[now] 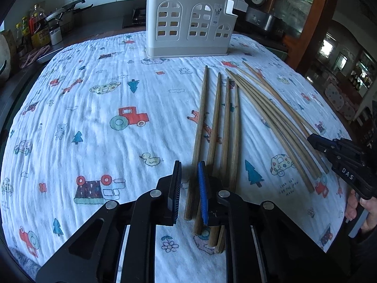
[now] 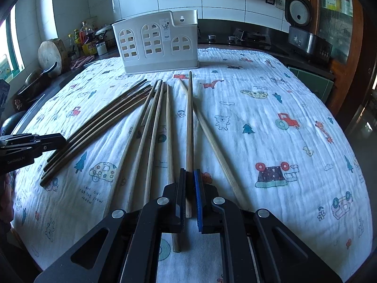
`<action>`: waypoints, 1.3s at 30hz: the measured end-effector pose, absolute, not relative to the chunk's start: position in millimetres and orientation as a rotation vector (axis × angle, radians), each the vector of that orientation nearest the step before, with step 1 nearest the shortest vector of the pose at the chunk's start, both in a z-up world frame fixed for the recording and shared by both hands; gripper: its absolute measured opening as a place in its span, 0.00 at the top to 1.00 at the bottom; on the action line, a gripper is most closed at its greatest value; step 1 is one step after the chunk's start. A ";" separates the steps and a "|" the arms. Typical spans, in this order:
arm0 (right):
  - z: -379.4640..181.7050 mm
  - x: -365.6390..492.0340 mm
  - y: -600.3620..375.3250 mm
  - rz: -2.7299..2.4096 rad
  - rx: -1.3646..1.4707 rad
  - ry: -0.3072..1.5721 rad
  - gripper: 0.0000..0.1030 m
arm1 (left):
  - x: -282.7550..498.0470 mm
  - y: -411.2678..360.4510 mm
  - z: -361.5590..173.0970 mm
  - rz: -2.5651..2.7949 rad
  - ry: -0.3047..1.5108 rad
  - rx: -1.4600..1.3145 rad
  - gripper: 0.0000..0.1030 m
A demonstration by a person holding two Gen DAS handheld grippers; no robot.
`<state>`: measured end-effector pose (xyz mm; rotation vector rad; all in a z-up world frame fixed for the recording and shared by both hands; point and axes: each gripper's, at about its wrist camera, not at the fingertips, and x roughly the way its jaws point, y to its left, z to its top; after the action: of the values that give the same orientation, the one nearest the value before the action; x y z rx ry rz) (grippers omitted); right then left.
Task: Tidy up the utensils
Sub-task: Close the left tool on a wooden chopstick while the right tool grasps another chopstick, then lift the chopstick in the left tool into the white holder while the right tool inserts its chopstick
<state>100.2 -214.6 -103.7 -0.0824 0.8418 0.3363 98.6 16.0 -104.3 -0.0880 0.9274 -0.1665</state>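
Observation:
Several wooden chopsticks [image 1: 226,118] lie on the printed cloth in two groups, darker ones on the left and paler ones [image 1: 278,122] on the right. A white utensil holder [image 1: 188,23] stands upright at the far edge; it also shows in the right wrist view [image 2: 155,44]. My left gripper [image 1: 189,176] is open, low over the butt ends of the darker chopsticks, with one chopstick [image 1: 198,141] between its jaws. My right gripper [image 2: 189,184] is shut on a single pale chopstick [image 2: 189,122], which points toward the holder.
The table carries a white cloth [image 1: 94,118] with cartoon prints. Bottles and pots [image 1: 37,28] stand on the counter at the back left. A rice cooker [image 2: 304,30] and a stove [image 2: 249,37] are at the back right. The right gripper's body [image 1: 346,162] shows at the right edge.

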 end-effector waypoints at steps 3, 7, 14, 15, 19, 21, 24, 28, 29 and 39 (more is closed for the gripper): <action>-104.5 101.8 -216.0 0.338 -0.071 0.843 0.93 | 99.8 16.6 -105.0 -0.166 0.931 -0.088 0.87; -104.3 102.0 -215.1 0.338 -0.078 0.845 0.93 | 98.0 12.6 -104.9 -0.171 0.932 -0.088 0.87; -104.9 101.5 -214.5 0.335 -0.084 0.846 0.93 | 97.8 15.2 -105.7 -0.172 0.934 -0.111 0.87; -105.0 101.3 -214.2 0.335 -0.089 0.846 0.93 | 98.2 15.2 -105.7 -0.169 0.934 -0.113 0.87; -104.8 101.5 -217.0 0.338 -0.069 0.844 0.93 | 98.1 9.4 -105.4 -0.137 0.927 -0.074 0.91; -102.3 99.4 -217.5 0.337 -0.070 0.834 0.93 | 98.4 12.5 -103.3 -0.135 0.926 -0.095 0.92; -90.0 93.2 -218.8 0.335 -0.081 0.795 0.93 | 95.8 16.7 -96.0 -0.131 0.908 -0.110 0.93; -68.5 87.2 -224.1 0.324 -0.081 0.725 0.94 | 88.5 21.4 -81.1 -0.122 0.867 -0.129 0.93; -63.2 86.9 -225.0 0.325 -0.083 0.712 0.94 | 85.8 21.2 -75.5 -0.126 0.850 -0.130 0.93; -4.0 103.3 -225.1 0.368 -0.113 0.586 0.94 | 86.3 17.0 -17.9 -0.133 0.713 -0.096 0.94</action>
<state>103.3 -225.1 -4.0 -0.1133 0.5856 0.3680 86.3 17.0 -17.9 -0.0958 0.7134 -0.1335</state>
